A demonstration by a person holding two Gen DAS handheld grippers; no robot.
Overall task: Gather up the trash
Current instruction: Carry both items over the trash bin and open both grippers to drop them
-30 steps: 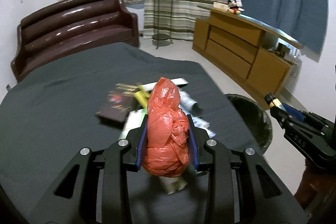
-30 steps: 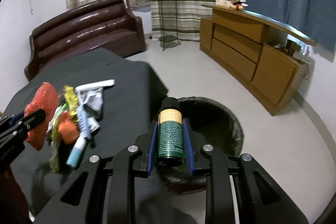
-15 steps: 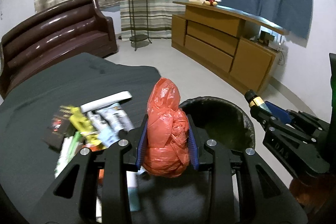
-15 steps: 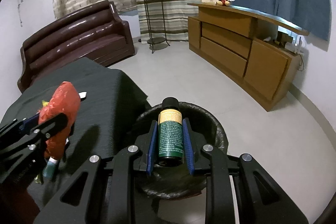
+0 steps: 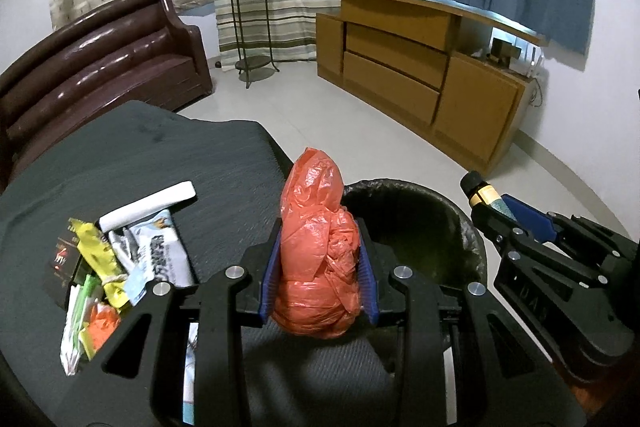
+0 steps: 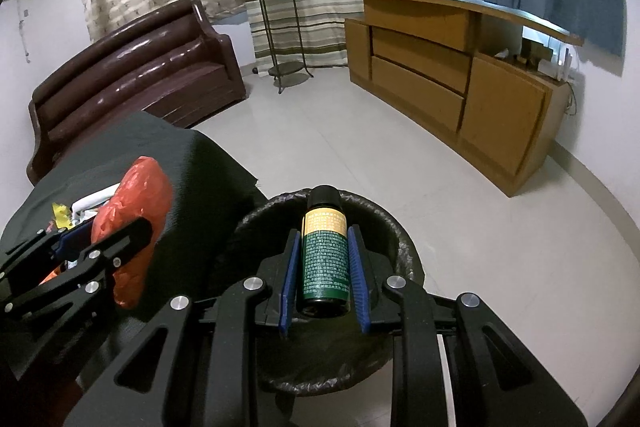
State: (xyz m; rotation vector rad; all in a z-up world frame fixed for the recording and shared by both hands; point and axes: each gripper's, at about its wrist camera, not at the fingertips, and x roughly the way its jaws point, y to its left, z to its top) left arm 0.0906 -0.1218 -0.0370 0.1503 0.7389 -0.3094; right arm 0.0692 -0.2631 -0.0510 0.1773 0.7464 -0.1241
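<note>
My left gripper [image 5: 319, 269] is shut on a crumpled orange plastic bag [image 5: 316, 247], held over the table's right edge beside the bin. A black-lined trash bin [image 5: 416, 227] stands on the floor just right of the table. My right gripper [image 6: 323, 269] is shut on a green spray can [image 6: 323, 253] with a yellow band and black cap, hanging over the bin [image 6: 384, 227]. In the right wrist view the orange bag [image 6: 136, 211] and left gripper [image 6: 100, 247] show at the left. The right gripper [image 5: 492, 211] with the can's cap [image 5: 474, 183] shows at the right of the left wrist view.
A pile of wrappers, a white stick and a dark box [image 5: 112, 259] lies on the dark-clothed table [image 5: 140, 155]. A brown sofa [image 5: 92, 59], a plant stand [image 5: 248, 23] and a wooden cabinet [image 5: 420, 67] line the room beyond bare floor.
Both grippers have moved right, off the table toward the bin. The bag now hangs at the table's edge and the can sits over the bin's opening. Neither grip has changed.
</note>
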